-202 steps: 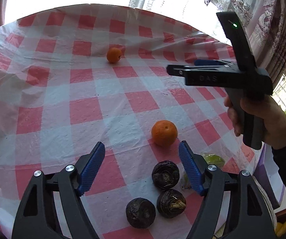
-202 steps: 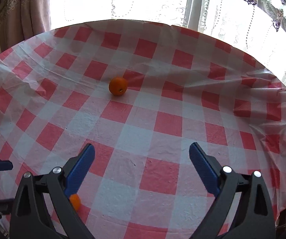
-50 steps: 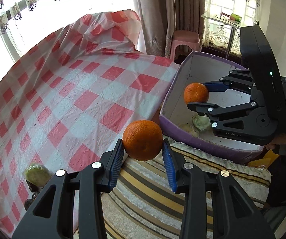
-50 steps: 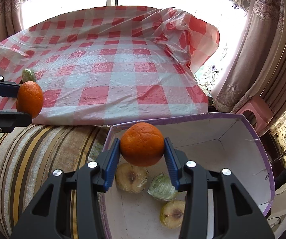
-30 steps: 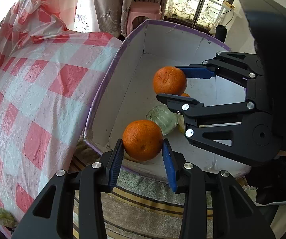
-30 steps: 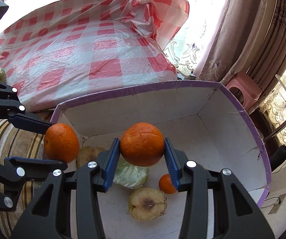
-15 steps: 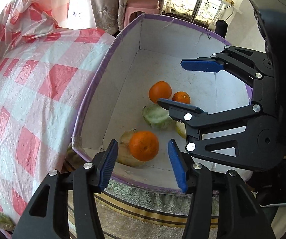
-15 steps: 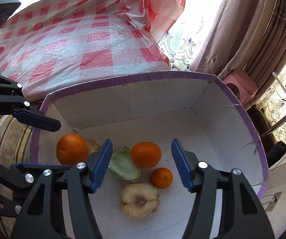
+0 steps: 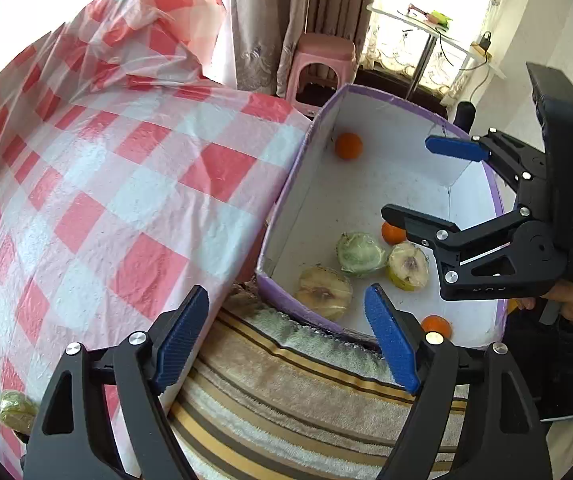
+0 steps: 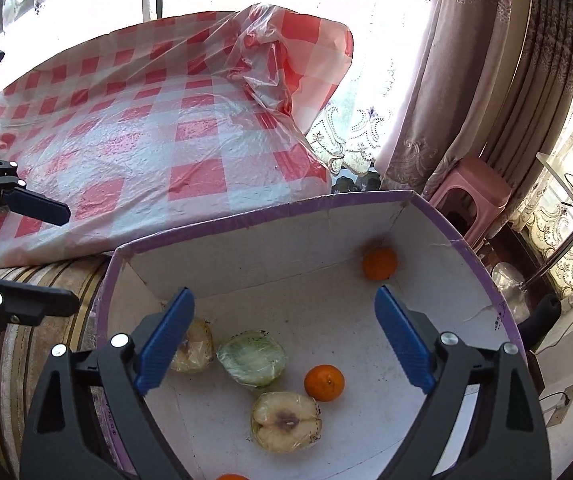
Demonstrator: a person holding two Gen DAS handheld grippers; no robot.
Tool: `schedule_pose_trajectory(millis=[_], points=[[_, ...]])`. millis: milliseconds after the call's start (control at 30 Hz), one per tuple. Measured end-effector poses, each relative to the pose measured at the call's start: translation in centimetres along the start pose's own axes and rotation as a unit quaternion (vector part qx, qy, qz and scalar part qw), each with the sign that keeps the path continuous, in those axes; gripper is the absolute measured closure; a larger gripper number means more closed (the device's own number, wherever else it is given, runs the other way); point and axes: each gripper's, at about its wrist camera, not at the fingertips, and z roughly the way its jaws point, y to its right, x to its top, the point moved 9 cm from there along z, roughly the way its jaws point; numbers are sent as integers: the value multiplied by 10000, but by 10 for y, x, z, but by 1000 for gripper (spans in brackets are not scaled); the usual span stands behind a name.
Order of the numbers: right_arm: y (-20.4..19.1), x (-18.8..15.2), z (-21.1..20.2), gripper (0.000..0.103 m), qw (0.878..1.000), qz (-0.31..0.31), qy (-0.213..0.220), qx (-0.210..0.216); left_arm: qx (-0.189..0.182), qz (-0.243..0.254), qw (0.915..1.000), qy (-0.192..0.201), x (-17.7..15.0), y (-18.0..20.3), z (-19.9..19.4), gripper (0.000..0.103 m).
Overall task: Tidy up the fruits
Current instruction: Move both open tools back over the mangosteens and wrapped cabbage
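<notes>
Opening wide over the box [image 10: 270,210], right gripper [image 10: 284,338] with nothing between its jaws, left gripper [image 9: 286,336] likewise opening and empty beside the rim, oranges [image 10: 380,263] and cut fruit halves [image 10: 286,421] on the box floor, checked cloth [image 9: 126,184] alongside.

Both oranges dropped: the left gripper [image 9: 286,344] and right gripper [image 10: 284,336] are opening, now empty, and three oranges [image 10: 380,263] lie scattered inside the box [image 10: 262,216].
</notes>
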Motion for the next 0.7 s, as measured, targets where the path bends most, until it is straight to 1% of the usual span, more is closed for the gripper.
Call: schedule_pose_trajectory(millis=[133,167,233,333,433,600,700], points=[[-8,1,-1,11,9999,-26,25,112,90,-174,9993,315,-6,-12,-31,21],[-9,2,-2,11,9999,-58,49,114,111,-218,9988,419,-9,-16,-39,18],[-15,3,-3,11,9998,-138,70,119,237,-302,9975,600,-13,-24,-52,18],[-26,4,-4,11,9995,-245,100,187,255,-407,9952,853,-23,-31,-74,18],[-38,5,-6,11,9989,-294,140,340,461,-449,9922,1069,-34,-40,-92,18],[-56,6,-9,11,9976,-410,171,539,679,-555,9872,1331,-54,-53,-117,17],[-69,9,-12,11,9964,-455,220,685,901,-543,9831,1496,-66,-60,-133,17]])
